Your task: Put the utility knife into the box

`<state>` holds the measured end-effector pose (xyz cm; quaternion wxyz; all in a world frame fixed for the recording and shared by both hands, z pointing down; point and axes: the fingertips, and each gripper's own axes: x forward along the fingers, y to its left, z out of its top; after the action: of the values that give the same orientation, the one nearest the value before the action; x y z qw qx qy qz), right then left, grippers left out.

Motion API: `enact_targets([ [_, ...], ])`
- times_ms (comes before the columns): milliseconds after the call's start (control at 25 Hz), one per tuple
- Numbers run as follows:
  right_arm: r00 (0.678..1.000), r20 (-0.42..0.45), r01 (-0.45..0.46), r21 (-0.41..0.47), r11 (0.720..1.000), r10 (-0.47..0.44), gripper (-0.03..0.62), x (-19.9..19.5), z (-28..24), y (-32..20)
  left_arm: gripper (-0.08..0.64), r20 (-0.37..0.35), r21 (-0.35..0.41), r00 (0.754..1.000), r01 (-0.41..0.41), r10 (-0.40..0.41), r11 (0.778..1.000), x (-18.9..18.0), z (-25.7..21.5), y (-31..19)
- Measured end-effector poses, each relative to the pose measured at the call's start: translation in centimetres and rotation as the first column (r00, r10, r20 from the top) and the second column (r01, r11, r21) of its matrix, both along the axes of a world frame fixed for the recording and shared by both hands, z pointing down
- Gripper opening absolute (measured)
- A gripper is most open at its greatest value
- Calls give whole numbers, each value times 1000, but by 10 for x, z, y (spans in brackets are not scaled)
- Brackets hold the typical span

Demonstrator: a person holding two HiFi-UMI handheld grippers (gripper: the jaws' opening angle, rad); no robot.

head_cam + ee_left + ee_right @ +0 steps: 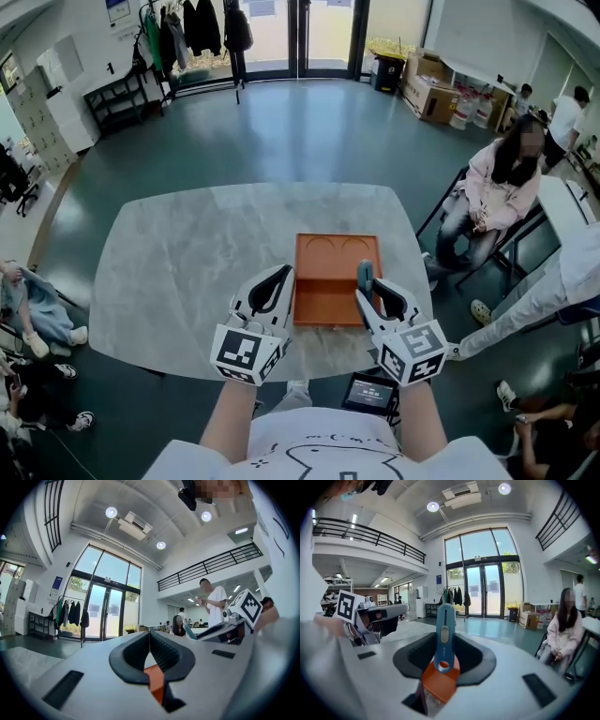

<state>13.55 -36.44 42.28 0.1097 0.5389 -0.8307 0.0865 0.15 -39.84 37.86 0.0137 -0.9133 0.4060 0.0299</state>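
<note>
Box: flat orange rectangular box showed only its own floor inside.
Right gripper: clamped the blue plastic utility knife.
Left gripper: jaws were together.

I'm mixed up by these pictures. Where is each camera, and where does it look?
Head view: on the head, steeply down at table, orange box; forearms, left gripper, right gripper show.
Left gripper view: on that gripper, along its shut jaws toward glass doors.
Right gripper view: on that gripper, along jaws gripping the utility knife.
Shared: both gripper views see the box and the other gripper.
</note>
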Motion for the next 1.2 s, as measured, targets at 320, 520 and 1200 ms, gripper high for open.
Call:
enact_targets([
  [320,998,-59,3,-123,992,-10,133,-4,31,-35,15,-1,-45,999,-51,51,998,8,15,-44],
  [520,996,-88,7,-191,981,-24,133,-5,55,-46,15,4,-74,997,-75,75,994,15,27,-62],
  [1200,970,-132,113,-494,862,-203,133,-4,132,-54,15,7,-173,999,-35,37,984,21,62,-79],
])
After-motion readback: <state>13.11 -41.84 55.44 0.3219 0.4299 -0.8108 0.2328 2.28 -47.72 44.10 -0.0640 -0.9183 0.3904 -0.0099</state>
